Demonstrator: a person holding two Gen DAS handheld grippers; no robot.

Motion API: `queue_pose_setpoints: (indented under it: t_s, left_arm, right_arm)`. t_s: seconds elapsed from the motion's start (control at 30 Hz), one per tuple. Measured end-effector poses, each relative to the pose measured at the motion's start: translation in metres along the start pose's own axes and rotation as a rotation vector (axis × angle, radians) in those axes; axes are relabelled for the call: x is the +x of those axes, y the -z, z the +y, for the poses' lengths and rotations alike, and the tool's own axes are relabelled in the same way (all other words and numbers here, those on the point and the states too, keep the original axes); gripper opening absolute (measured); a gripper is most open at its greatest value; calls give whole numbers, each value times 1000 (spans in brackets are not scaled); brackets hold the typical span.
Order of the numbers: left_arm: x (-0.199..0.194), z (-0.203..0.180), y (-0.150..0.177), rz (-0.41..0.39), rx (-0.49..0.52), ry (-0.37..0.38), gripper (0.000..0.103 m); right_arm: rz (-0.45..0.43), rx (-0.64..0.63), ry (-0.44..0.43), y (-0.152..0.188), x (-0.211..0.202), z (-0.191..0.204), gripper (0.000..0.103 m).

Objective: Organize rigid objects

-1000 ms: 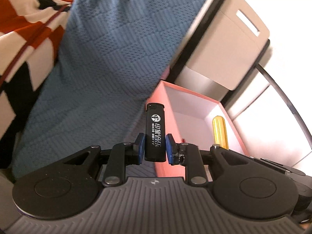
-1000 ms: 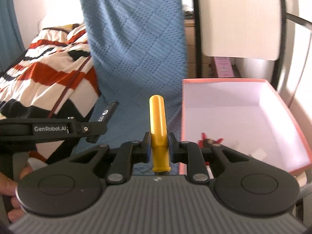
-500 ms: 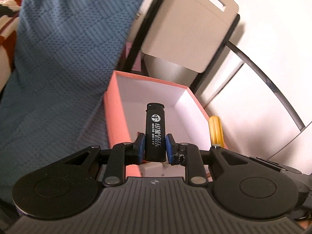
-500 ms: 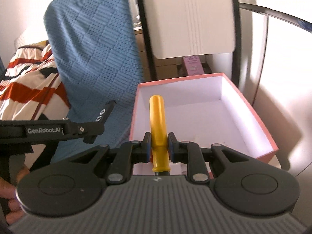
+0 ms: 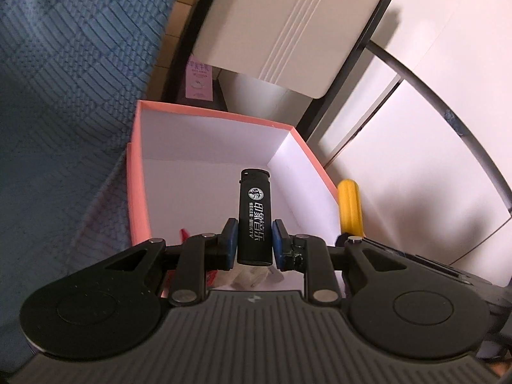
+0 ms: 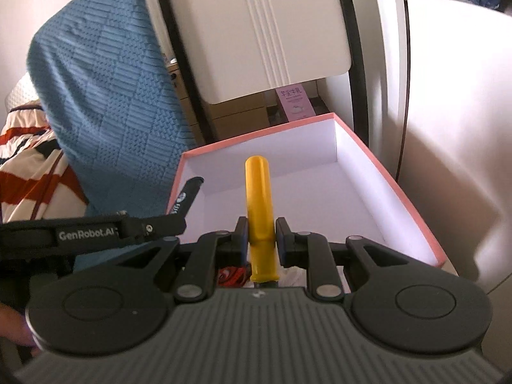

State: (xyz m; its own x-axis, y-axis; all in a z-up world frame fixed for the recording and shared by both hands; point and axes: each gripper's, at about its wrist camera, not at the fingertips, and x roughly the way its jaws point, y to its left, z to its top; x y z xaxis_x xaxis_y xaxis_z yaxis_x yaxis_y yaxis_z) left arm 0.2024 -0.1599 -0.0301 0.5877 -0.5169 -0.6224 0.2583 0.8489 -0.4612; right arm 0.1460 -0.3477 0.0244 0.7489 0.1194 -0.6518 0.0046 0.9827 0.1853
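Observation:
My left gripper point(image 5: 254, 240) is shut on a black lighter point(image 5: 254, 214) with white print, held upright over the near end of the pink box point(image 5: 134, 172) with a white inside. My right gripper point(image 6: 260, 236) is shut on a yellow handle point(image 6: 257, 198), also over the box point(image 6: 412, 204). The yellow handle shows in the left wrist view point(image 5: 350, 206) at the box's right rim. The lighter point(image 6: 187, 196) and left gripper show at the left of the right wrist view. Small red and white items point(image 6: 232, 275) lie in the box under the grippers.
A blue textured cushion point(image 6: 105, 102) stands left of the box. A cream chair back point(image 6: 256, 32) with a black frame rises behind it. A small purple carton point(image 6: 292, 99) sits beyond the box. A striped red, white and black blanket point(image 6: 28, 166) lies far left.
Both grippers have swung right from the blue cushion and moved over the pink box, carrying the lighter and the yellow handle. Both grips are unchanged.

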Motion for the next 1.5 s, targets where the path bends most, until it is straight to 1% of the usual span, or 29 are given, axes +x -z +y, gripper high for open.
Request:
queue_pose_setpoints:
  t_s: [0.1,0.2,0.3,0.4,0.53,0.73,0.87,1.03,1.13,1.27,1.5]
  left_arm:
    - [22,-2,-9,30,-7,5,27]
    - [38,-4,-15,39,-4,9,26]
    - [52,-5,-19,59,10,15,26]
    - [64,-1,-20,79,-9,10,26]
    - [68,1,-19,88,-17,-2,26]
    - [60,0,-18,83,-19,-8,26]
    - [44,-4,-19,62,-13,-2,26]
    - [11,-7,-23,10,-22,-12,27]
    - [-16,-7,-24,-21,-20,-21,27]
    - [-51,-8,-21,-41,-8,-22,27]
    - [-117,-6,-12,-78,17,22,29]
  right_arm:
    - [1,8,3,-8,15,-9,22]
    - [13,8,20,-14,33,-17,22]
    - [50,42,29,-16,52,-29,22]
    - [83,65,51,-13,66,-39,22]
    - [96,76,52,-10,71,-45,22]
    - [84,76,51,-10,62,-45,22]
    - [67,67,45,-11,50,-42,22]
    - [24,45,44,-18,27,-29,22]
    - [-6,21,35,-20,9,-17,22]
    - [-32,1,27,-17,-15,3,22]
    - [-81,-23,28,-3,-56,44,22]
